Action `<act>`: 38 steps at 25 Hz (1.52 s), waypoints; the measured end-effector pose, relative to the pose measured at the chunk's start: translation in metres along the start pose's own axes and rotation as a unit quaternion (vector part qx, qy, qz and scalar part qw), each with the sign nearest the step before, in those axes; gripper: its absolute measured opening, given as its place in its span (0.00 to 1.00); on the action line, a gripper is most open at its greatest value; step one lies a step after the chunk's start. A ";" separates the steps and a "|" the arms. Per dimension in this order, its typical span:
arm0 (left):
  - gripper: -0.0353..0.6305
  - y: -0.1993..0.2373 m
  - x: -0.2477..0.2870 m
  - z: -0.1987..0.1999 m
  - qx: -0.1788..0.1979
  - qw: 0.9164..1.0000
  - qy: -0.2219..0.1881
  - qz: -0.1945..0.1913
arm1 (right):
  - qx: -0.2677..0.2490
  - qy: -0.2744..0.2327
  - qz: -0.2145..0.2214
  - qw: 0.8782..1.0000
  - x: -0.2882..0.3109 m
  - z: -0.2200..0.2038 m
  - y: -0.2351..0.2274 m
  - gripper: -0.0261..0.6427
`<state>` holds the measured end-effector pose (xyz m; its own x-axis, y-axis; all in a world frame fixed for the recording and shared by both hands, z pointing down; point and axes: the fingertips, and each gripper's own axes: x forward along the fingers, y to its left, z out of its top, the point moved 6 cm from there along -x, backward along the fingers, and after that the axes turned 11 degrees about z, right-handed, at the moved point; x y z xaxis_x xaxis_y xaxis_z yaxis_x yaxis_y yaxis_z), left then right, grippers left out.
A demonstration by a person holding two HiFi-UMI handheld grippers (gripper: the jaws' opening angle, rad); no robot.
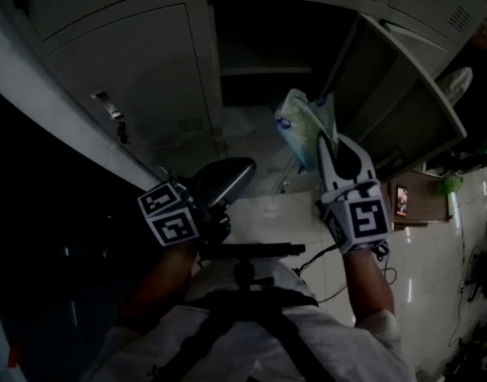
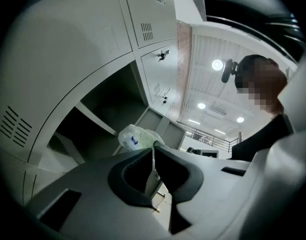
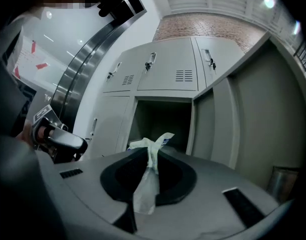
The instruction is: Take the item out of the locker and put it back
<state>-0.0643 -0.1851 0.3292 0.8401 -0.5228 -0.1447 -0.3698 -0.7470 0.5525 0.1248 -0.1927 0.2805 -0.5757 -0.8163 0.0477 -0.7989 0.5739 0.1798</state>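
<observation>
1. Pinching a twisted strip of the plastic bag (image 3: 144,184), the right gripper (image 3: 149,151) is holding its jaws almost together on it.
2. The plastic bag is being held up in the air just in front of the open locker compartment (image 1: 259,50). It is outside the compartment, beside the swung-out door (image 1: 403,94).
3. The left gripper (image 1: 245,167) is hovering lower and to the left, apart from the plastic bag, with its jaws closed tip to tip on nothing.
</observation>
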 end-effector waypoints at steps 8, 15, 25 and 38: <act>0.06 0.001 0.013 0.020 0.023 1.000 -0.011 -0.001 | -0.023 -0.006 -0.003 1.000 0.034 0.019 -0.022 0.09; 0.06 0.004 0.026 0.030 0.042 0.999 -0.011 -0.003 | -0.032 -0.011 -0.011 0.999 0.068 0.035 -0.035 0.09; 0.06 0.020 0.051 0.048 0.081 0.997 -0.005 0.006 | -0.048 0.012 -0.014 0.999 0.146 0.046 -0.058 0.09; 0.06 0.055 0.095 0.069 0.113 0.992 -0.016 0.058 | -0.047 0.050 -0.023 0.997 0.223 0.043 -0.095 0.09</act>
<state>-0.0321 -0.3043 0.2886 0.7749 -0.6207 -0.1191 -0.5455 -0.7520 0.3699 0.0646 -0.4264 0.2317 -0.5139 -0.8472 0.1345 -0.8021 0.5302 0.2749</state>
